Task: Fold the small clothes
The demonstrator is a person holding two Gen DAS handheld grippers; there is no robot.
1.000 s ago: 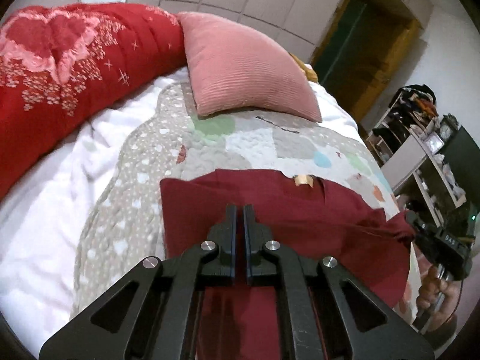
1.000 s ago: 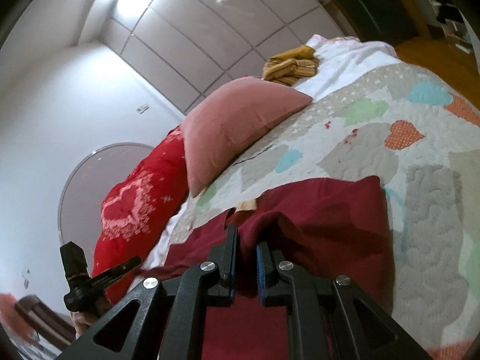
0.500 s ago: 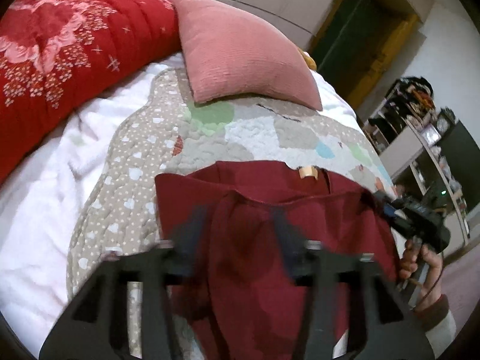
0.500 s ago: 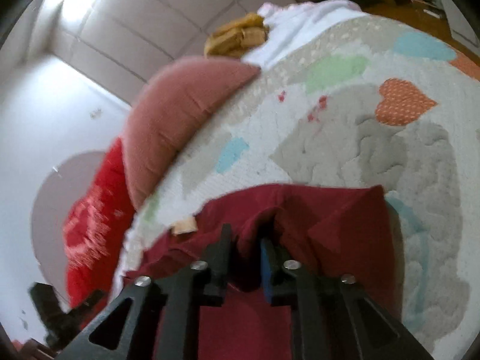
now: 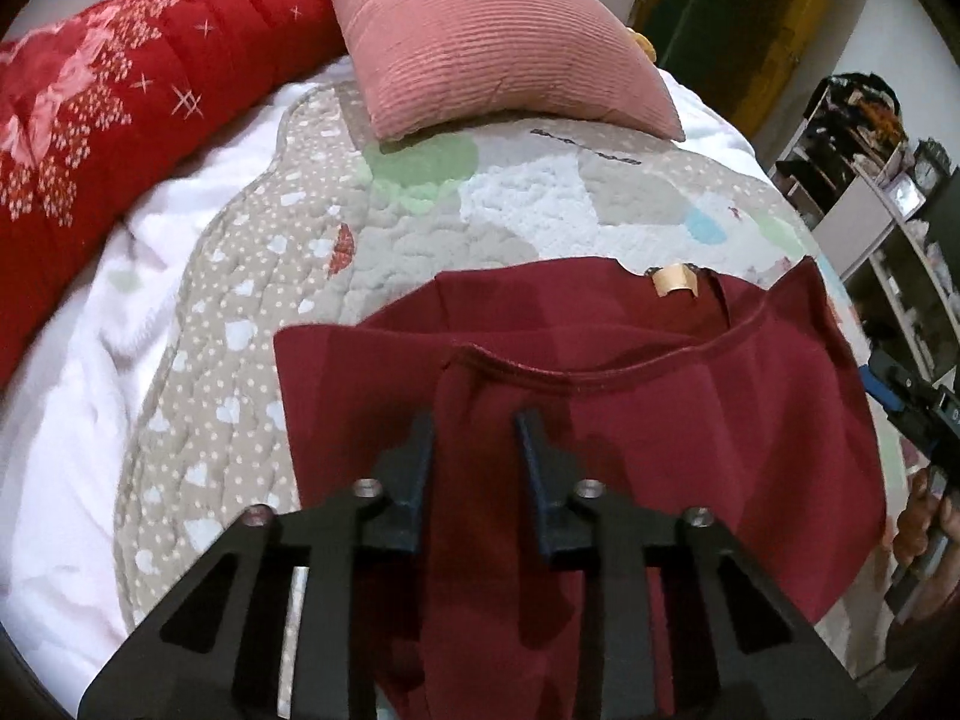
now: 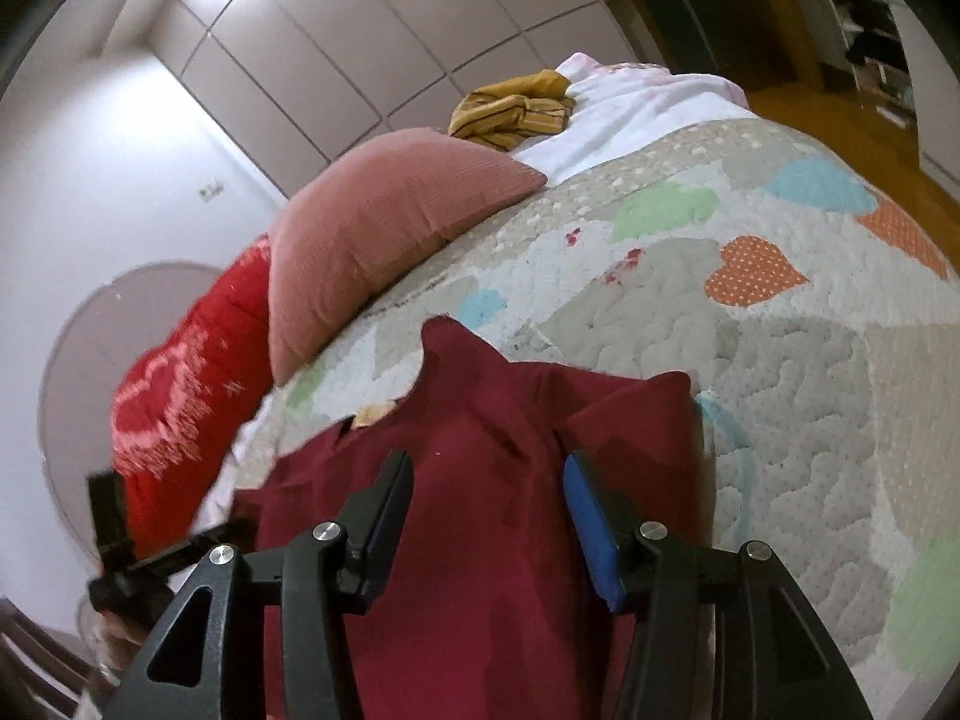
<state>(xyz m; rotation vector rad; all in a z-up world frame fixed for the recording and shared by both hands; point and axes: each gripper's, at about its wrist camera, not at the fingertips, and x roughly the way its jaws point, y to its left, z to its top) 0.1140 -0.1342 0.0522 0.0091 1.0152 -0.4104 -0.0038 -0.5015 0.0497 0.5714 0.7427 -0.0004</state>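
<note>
Just then I had spread both jaws wide, left gripper (image 5: 474, 450) and right gripper (image 6: 486, 504), dropping the shirt (image 5: 690, 420) folded at twelve o'clock.

1. You see a plain dark red garment (image 5: 660, 420) with a tan neck label (image 5: 675, 281).
2. Under it, the quilt (image 6: 780, 360) is beige with pastel hearts.
3. Beyond the quilt, the ribbed cushion (image 5: 498, 42) is pink.
4. Beside that cushion, the blanket (image 5: 120, 114) is red, pink-flowered.

The bed has a quilt (image 5: 540, 204) with hearts. A pink pillow (image 5: 480, 42), a red blanket (image 5: 120, 96) and a dark red shirt (image 5: 690, 396) lie on it.
</note>
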